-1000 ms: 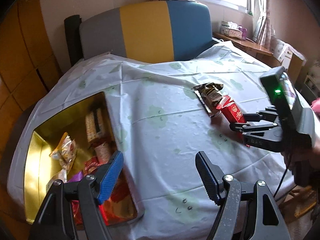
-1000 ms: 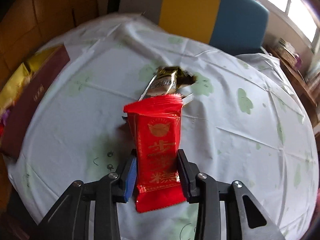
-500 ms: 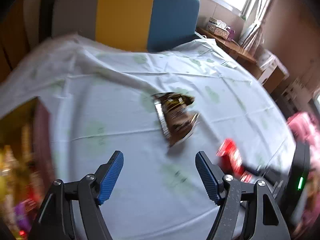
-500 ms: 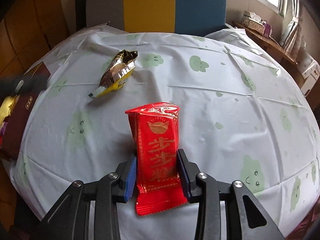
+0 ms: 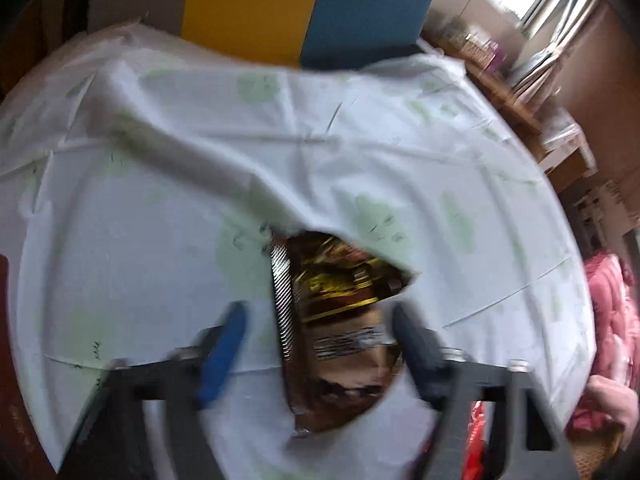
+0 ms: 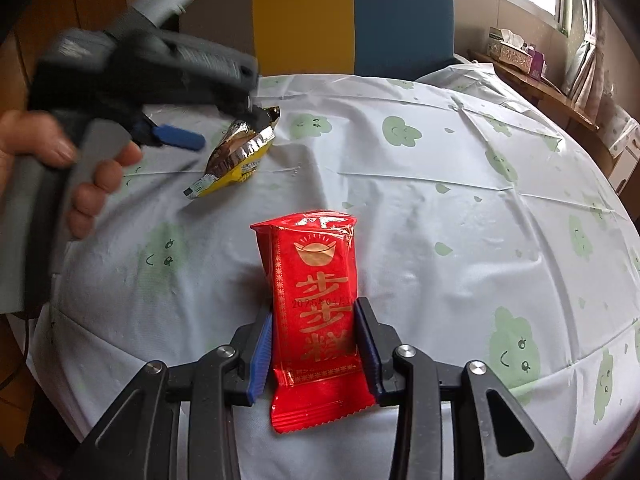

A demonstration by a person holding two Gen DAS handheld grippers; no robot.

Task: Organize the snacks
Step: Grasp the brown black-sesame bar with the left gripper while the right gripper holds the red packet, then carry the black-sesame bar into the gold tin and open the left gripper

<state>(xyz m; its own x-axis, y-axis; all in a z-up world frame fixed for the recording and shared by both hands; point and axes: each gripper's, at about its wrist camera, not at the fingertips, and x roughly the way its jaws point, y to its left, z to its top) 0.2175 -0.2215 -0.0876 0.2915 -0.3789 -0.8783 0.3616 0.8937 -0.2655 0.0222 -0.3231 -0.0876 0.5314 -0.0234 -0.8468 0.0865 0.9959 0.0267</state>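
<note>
My right gripper (image 6: 314,340) is shut on a red snack packet (image 6: 316,304) with gold characters and holds it above the white tablecloth (image 6: 440,208). A brown and gold foil snack packet (image 5: 340,320) lies on the cloth between the open jaws of my left gripper (image 5: 320,332), which hangs over it; the view is blurred. In the right wrist view the same foil packet (image 6: 236,152) lies at the left, with the left gripper (image 6: 224,128) open around its far end.
A chair back (image 6: 348,16) in grey, yellow and blue stands behind the table. A wooden side shelf with a tissue box (image 6: 508,46) is at the far right. A dark red box edge (image 5: 3,280) shows at the left.
My left gripper has swung right from the gold box and come down over the foil packet. My right gripper has lifted the red packet and drawn it back from the foil packet.
</note>
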